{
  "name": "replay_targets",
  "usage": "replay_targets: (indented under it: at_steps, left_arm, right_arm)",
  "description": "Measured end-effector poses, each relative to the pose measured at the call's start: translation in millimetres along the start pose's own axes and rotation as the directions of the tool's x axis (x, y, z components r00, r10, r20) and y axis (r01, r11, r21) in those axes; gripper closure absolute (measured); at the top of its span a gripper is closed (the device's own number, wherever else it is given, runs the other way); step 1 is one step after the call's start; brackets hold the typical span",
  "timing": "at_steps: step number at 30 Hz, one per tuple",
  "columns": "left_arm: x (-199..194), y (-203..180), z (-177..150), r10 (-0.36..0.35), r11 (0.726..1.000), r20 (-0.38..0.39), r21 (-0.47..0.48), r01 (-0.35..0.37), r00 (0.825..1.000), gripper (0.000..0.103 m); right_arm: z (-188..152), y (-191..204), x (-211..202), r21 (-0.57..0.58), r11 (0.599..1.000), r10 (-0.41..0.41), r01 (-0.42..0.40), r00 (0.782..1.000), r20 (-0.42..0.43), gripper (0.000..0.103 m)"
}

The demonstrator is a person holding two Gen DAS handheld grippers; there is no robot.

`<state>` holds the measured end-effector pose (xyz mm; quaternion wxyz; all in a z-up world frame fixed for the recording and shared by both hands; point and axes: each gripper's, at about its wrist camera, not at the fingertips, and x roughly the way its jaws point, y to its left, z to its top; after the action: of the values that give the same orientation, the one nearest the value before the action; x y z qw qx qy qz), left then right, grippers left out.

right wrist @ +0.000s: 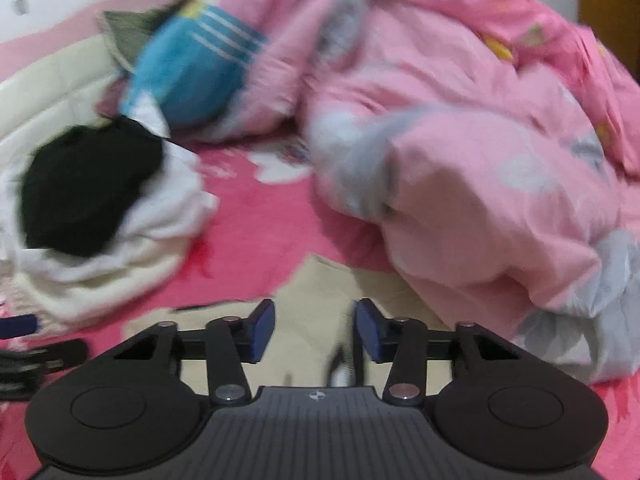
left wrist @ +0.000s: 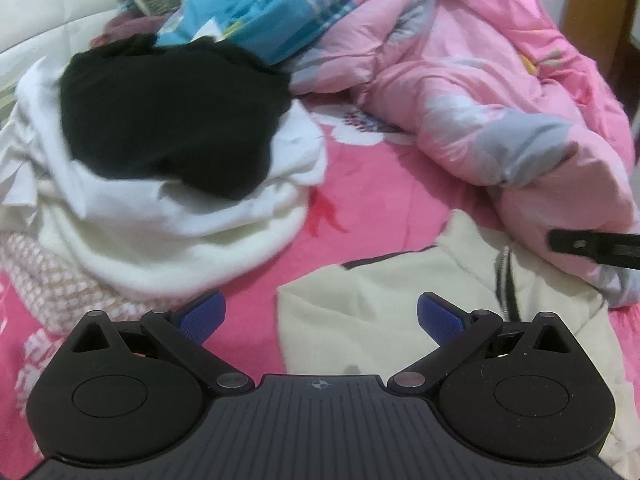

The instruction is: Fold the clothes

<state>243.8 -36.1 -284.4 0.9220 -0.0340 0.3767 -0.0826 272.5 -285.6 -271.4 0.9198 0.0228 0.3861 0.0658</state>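
Cream zip garment (left wrist: 400, 312) lies near on the pink bed (left wrist: 360, 216), unfolded. Right gripper (right wrist: 315, 330) fingers half-spread above it, nothing pinched; left gripper (left wrist: 320, 316) fingers spread wide. Rumpled clothes pile (left wrist: 160, 152) far left, apparently unfolded. Quilt (left wrist: 500, 100) far right.

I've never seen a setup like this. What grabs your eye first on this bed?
First the crumpled pink quilt, heaped over the right side of the bed. To the left a black garment lies on top of a pile of white clothes. Nearest, a cream zip-up jacket is spread on the pink sheet in front of both grippers.
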Motion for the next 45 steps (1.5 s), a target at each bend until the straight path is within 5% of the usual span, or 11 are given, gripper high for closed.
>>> replay_targets:
  at_steps: [6, 10, 15, 22, 26, 28, 32, 36, 40, 43, 45]
  left_arm:
    - [21.2, -23.0, 4.9, -0.072, 0.996, -0.007, 0.055, 0.072, 0.997, 0.02]
    - [49.8, -36.6, 12.9, -0.131, 0.988, -0.037, 0.084, 0.133, 0.991, 0.034]
    - [97.5, -56.4, 30.3, -0.21, 0.965, -0.085, 0.14, 0.22, 0.974, 0.034]
    - [159.7, -78.3, 52.3, -0.274, 0.949, -0.142, 0.118, 0.291, 0.951, 0.031]
    - [174.7, -73.1, 56.1, -0.324, 0.944, -0.165, 0.011, 0.33, 0.932, 0.036]
    - [176.2, -72.5, 57.4, -0.342, 0.938, -0.159, 0.0, 0.346, 0.926, 0.038]
    - [181.2, -77.0, 56.9, -0.357, 0.932, -0.157, 0.002, 0.362, 0.921, 0.045]
    - [188.6, -83.7, 57.4, -0.362, 0.931, -0.144, 0.001, 0.366, 0.921, 0.057]
    - [188.9, -90.9, 52.0, -0.365, 0.927, -0.124, 0.044, 0.373, 0.923, 0.083]
    - [175.9, -95.7, 47.9, -0.362, 0.923, -0.078, 0.11, 0.369, 0.929, 0.09]
    - [160.4, -95.6, 46.5, -0.372, 0.913, -0.033, 0.164, 0.372, 0.928, 0.092]
  right_arm:
    - [4.4, -53.1, 50.6, -0.028, 0.984, -0.176, 0.175, 0.983, -0.049, 0.068]
    - [29.2, -95.6, 75.7, 0.006, 0.985, -0.17, 0.171, 0.984, -0.05, 0.082]
    - [71.7, -140.1, 126.6, 0.021, 0.985, -0.169, 0.17, 0.984, -0.054, 0.095]
    - [97.6, -159.0, 178.5, 0.004, 0.99, -0.143, 0.144, 0.986, -0.086, 0.096]
    - [81.2, -152.3, 132.0, -0.048, 0.999, 0.0, -0.006, 0.992, -0.124, 0.086]
    - [70.4, -150.6, 102.4, -0.054, 0.993, 0.097, -0.105, 0.987, -0.13, 0.066]
    - [52.9, -156.0, 89.1, 0.081, 0.941, 0.337, -0.327, 0.918, -0.209, 0.054]
    - [39.5, -150.9, 118.3, 0.055, 0.971, 0.241, -0.234, 0.941, -0.239, 0.054]
    - [29.5, -160.4, 150.4, 0.19, 0.94, 0.329, -0.285, 0.904, -0.272, 0.062]
    - [29.5, -152.9, 133.6, 0.159, 0.929, 0.364, -0.335, 0.905, -0.219, 0.081]
    - [28.9, -145.2, 111.0, 0.099, 0.923, 0.384, -0.372, 0.908, -0.169, 0.084]
